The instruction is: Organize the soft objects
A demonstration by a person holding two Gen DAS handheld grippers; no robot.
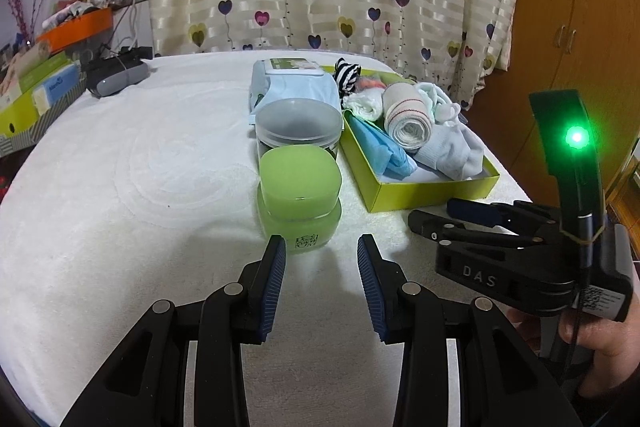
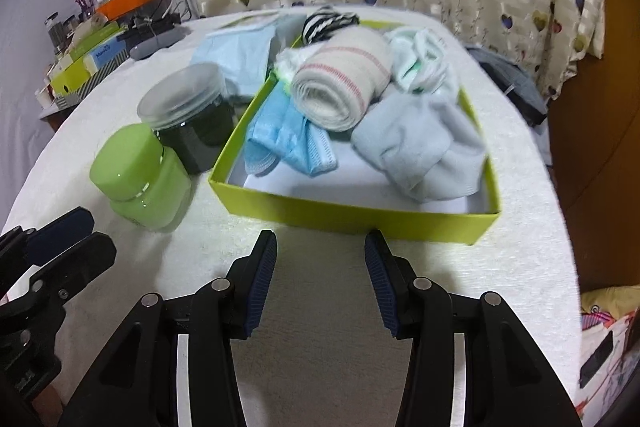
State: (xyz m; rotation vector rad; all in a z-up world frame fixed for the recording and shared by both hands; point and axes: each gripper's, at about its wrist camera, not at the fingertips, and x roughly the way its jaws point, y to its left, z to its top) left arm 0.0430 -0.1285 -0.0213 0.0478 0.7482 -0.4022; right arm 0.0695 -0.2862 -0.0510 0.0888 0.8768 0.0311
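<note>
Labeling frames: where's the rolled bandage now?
In the right wrist view, the rolled bandage lies centre, inside the green box, between the blue cloth and pale socks.

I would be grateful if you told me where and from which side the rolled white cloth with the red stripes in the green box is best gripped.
Grip the rolled cloth across its middle, coming from above. It lies on its side atop the other items in the green box, so its curved flanks are exposed, and the right gripper is open before the box.
</note>
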